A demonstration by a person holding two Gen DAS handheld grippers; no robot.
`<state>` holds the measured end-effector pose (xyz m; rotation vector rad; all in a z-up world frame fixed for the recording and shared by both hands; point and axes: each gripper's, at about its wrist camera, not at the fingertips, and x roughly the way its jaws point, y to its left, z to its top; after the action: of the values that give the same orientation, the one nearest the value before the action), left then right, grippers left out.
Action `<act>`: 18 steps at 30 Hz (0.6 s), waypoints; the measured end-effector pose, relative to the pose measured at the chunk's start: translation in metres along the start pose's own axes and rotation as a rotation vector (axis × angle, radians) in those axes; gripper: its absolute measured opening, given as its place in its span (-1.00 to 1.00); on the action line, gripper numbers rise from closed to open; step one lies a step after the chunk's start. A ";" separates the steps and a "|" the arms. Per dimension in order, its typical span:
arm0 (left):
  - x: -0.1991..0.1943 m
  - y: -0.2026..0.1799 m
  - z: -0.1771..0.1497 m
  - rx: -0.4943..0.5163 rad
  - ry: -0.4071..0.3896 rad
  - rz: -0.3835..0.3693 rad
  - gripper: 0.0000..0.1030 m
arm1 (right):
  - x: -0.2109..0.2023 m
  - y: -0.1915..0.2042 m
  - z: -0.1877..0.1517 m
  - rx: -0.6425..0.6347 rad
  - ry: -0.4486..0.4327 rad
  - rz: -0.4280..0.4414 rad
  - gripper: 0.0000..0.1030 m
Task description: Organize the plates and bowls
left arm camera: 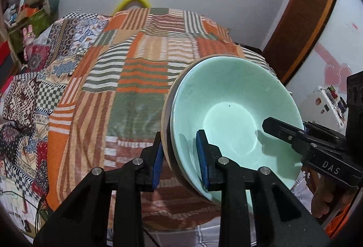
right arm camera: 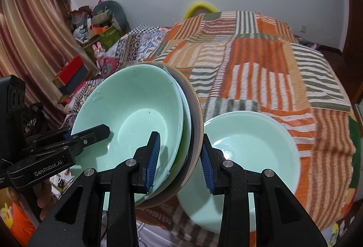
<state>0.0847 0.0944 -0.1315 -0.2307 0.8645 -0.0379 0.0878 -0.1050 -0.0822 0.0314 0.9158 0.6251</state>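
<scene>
A tilted stack of dishes [right arm camera: 140,115] hangs above the bed [right arm camera: 261,61], its rim clenched on opposite sides between the jaws of the left gripper [left arm camera: 181,158] and right gripper [right arm camera: 180,159]. One more green bowl [right arm camera: 249,147] lies on the striped blanket just beside
</scene>
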 end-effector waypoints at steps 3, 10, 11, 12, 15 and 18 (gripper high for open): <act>0.003 -0.013 0.001 0.021 0.006 -0.012 -0.46 | -0.008 -0.011 -0.002 0.013 -0.010 -0.012 -0.38; 0.018 -0.044 0.001 0.067 0.037 -0.034 -0.46 | -0.022 -0.035 -0.012 0.051 -0.021 -0.047 -0.38; 0.021 -0.047 0.001 0.073 0.043 -0.037 -0.46 | -0.024 -0.039 -0.014 0.057 -0.020 -0.052 -0.38; 0.025 -0.052 0.000 0.080 0.051 -0.039 -0.46 | -0.025 -0.043 -0.016 0.063 -0.019 -0.058 -0.38; 0.035 -0.063 -0.001 0.092 0.071 -0.045 -0.46 | -0.027 -0.053 -0.020 0.080 -0.014 -0.069 -0.38; 0.047 -0.072 -0.003 0.104 0.093 -0.045 -0.46 | -0.028 -0.065 -0.026 0.102 -0.005 -0.079 -0.38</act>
<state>0.1177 0.0176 -0.1526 -0.1513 0.9467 -0.1362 0.0874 -0.1790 -0.0964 0.0881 0.9395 0.5048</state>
